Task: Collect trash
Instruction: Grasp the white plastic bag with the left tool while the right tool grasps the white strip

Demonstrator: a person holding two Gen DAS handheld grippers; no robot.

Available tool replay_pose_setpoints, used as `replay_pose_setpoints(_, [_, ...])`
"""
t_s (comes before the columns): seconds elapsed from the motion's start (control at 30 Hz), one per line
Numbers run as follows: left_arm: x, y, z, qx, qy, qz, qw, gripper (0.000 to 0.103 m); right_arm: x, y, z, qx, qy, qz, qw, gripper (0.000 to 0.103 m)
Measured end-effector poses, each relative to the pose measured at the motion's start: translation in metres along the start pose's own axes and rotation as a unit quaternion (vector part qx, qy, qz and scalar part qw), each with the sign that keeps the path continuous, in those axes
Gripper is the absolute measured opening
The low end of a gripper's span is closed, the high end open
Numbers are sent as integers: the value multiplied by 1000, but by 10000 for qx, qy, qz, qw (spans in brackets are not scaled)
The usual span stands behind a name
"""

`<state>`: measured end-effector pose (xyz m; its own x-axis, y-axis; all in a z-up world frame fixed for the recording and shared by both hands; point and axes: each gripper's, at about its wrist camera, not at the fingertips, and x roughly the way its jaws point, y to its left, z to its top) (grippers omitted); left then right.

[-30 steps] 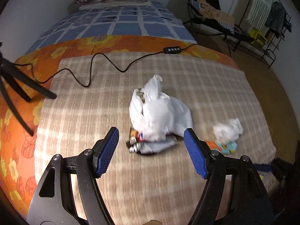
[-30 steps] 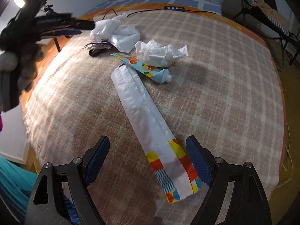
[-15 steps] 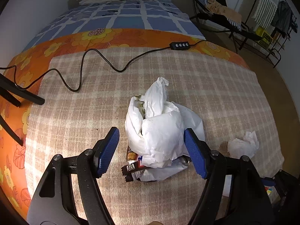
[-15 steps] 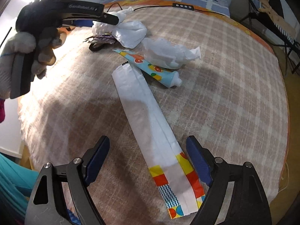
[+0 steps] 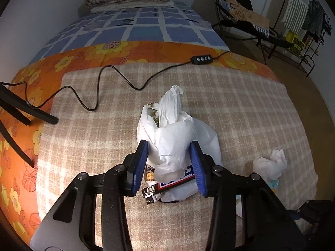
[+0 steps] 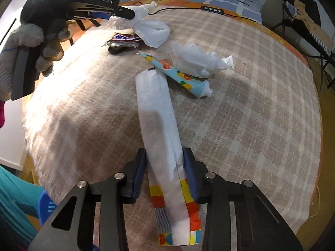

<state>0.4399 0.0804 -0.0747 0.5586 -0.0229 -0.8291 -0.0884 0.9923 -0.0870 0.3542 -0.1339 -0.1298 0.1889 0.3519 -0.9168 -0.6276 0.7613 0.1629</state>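
White plastic bag (image 5: 171, 144) sits mid-blanket (image 5: 251, 113), soft & light; left gripper (image 5: 169, 165) has just been closing, pinching its bunched neck. Right gripper (image 6: 164, 173), also just closing, nips the long flat wrapper (image 6: 159, 129) near its printed end. Thin, floppy, prob slippery.

A bed (image 5: 146, 29) carries everything, spread with a beige plaid blanket (image 5: 240, 108) over an orange flowered cover (image 5: 69, 71). On the blanket lie a knotted white plastic bag (image 5: 173, 138) resting on snack wrappers (image 5: 167, 185), a crumpled white tissue (image 6: 199, 61), a colourful tube (image 6: 180, 75) just beside it, a long flattened white pouch (image 6: 159, 129), and a black cable (image 5: 117, 77) with an inline switch (image 5: 200, 59).
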Motion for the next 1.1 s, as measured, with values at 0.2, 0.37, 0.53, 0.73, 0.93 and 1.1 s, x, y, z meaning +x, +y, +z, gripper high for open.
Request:
replay_pose_setpoints(0.2, [-18,3,-3,-15,-153,21,9999,28,-7,8,-5,20,-75,87,9999,19])
replay_pose_setpoints(0.37, [-36,6,-5,-39,-300,19,9995,23,-17,11,-7,77,-222,86,9997,16])
replay_pose_setpoints(0.53, [-52,11,-9,-92,-421,-41,9991,0,-28,15,-8,89,-373,85,9992,15])
replay_pose_setpoints(0.73, [-57,9,-14,75,-370,-125,9992,17,-31,18,-13,122,-341,101,9993,15])
replay_pose_setpoints(0.93, [-42,7,-12,115,-316,181,9993,84,-24,14,-14,114,-215,144,9996,16])
replay_pose_setpoints(1.1, [-15,22,-13,-179,-16,320,9993,84,-16,11,-13,129,-92,205,9997,17])
